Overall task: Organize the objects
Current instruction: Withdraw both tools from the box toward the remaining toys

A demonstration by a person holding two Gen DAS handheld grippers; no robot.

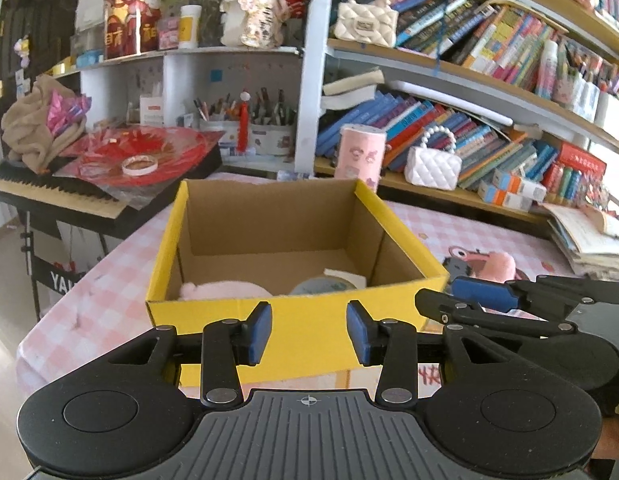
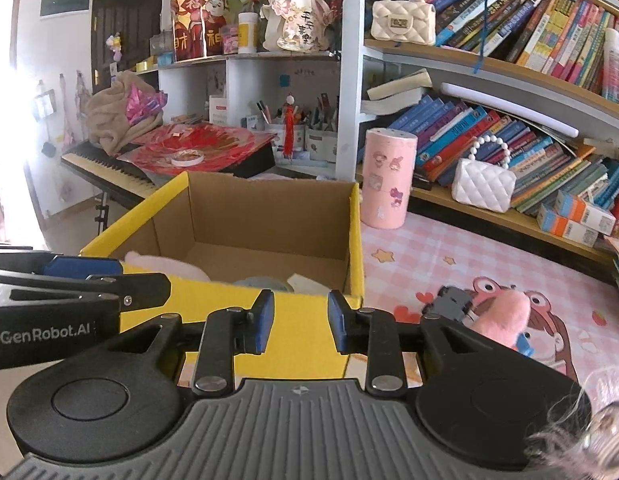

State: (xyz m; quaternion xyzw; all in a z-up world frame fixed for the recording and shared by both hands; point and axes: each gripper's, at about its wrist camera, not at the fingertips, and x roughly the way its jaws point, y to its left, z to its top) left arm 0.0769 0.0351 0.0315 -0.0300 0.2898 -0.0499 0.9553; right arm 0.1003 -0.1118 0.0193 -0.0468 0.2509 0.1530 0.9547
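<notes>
Through the left wrist camera, the left tongs [image 1: 308, 334] hang with the blue pads parted and nothing between them, just in front of the near wall of the yellow cardboard box [image 1: 297, 320]. The box sits on the pink checked worktop [image 1: 109, 292]; inside it, a pink plush [image 1: 225, 290] lies at 7 o'clock and a roll of tape [image 1: 323, 285] at 5 o'clock on its floor. At 3 o'clock of the box, the right tongs [image 1: 485, 298] reach in from the right edge, and behind them a pink plush toy [image 1: 493, 264] rests on the worktop. Through the right wrist camera, the right tongs [image 2: 300, 326] are likewise parted and hold nothing, near the box's right front corner [image 2: 355, 280]. The pink plush toy [image 2: 505, 316] lies at 3 o'clock of the box beside a small dark toy car [image 2: 449, 300]. A pink cylinder [image 2: 387, 178] stands at 1 o'clock.
</notes>
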